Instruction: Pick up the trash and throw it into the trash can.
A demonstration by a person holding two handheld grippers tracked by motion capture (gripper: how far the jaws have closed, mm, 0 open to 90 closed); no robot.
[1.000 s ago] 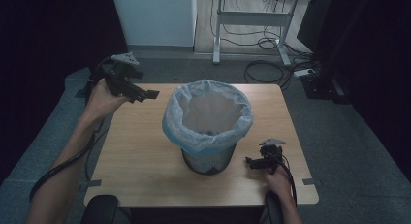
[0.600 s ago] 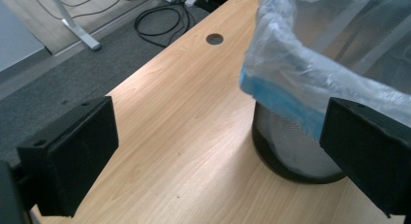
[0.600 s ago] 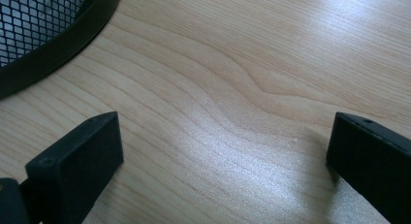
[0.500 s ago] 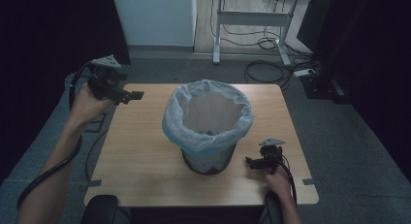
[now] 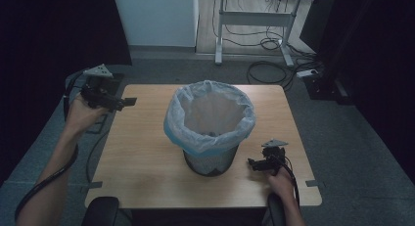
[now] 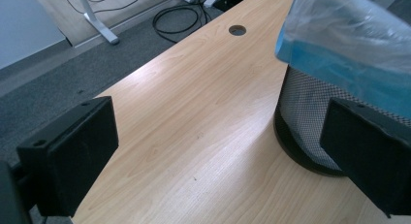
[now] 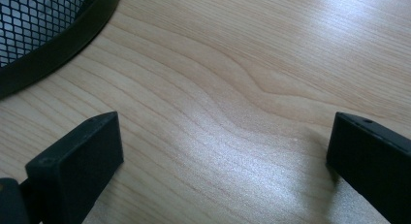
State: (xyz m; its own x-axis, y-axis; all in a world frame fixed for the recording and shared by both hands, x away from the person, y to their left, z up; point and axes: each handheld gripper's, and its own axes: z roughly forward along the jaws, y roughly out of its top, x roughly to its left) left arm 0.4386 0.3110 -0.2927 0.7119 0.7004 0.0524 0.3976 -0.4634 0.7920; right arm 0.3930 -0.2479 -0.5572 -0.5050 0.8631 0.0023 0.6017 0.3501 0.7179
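Bin sits mid-table: black wire-mesh wastebasket [image 5: 211, 160] w/ translucent white-blue plastic liner bag [image 5: 210, 113] folded over its rim, on the light wood-grain tabletop [image 5: 142, 157]. Bag looks fully seated, cuff draped down the outside all round, as far as high view shows.

L gripper [image 5: 125, 102] held up off the table's far-left corner, well apart from the bin, jaws spread wide, nothing between them. Its own view looks across bare wood to the mesh wall [image 6: 303, 117] and blue bag edge [image 6: 339, 64], so it's aimed at the bin, prob. parked clear of the liner.

R gripper [image 5: 250, 163] low by the bin's base, near edge, jaws also wide apart and empty; bin's bottom ring [image 7: 58, 44] just beside it. Low placement reads as resting on/near the table.
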